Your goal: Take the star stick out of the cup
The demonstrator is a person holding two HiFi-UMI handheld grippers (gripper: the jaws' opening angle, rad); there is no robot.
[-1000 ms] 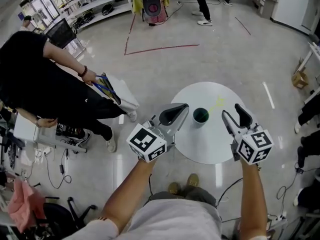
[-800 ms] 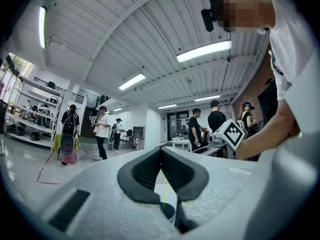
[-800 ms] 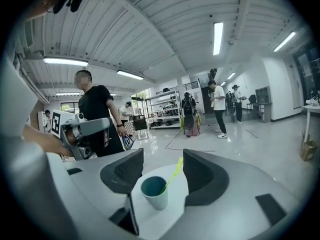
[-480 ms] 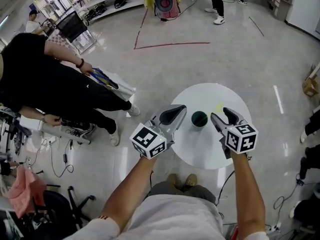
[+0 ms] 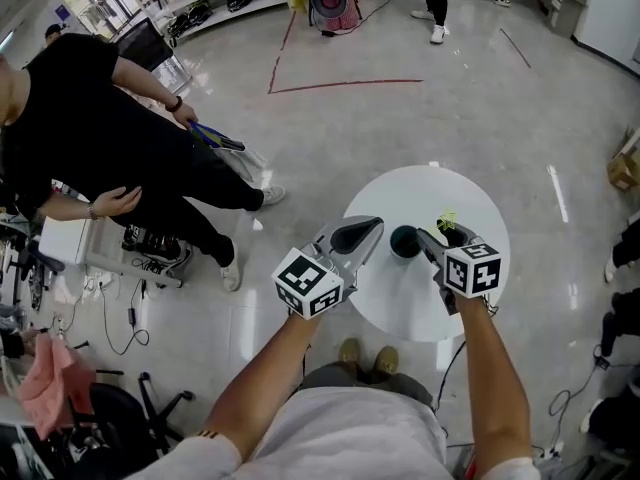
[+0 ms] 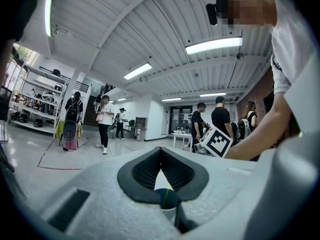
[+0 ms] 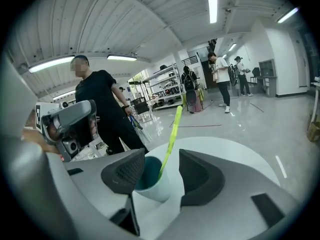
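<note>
Right gripper (image 5: 438, 236) spread around the cup (image 5: 404, 241), star stick (image 5: 446, 221) inside it.
Head view: the round white table (image 5: 400, 303) stands alone on a glossy grey floor (image 5: 330, 138), with open room all round its rim. The cup sits left of the table's middle, in from the edge, and the yellow-green stick leans out to the right. The left gripper (image 5: 372, 226) hangs at the table's left edge, and a person in black (image 5: 90, 98) stands well apart to the left. Left gripper view: its pads meet at the tips with nothing pinched, the cup beyond them. Right gripper view: the jaws stand wide, cup and stick between them, the stick clear of both pads. Bare tabletop lies beyond, with shelves (image 7: 167, 89) along the far wall.
</note>
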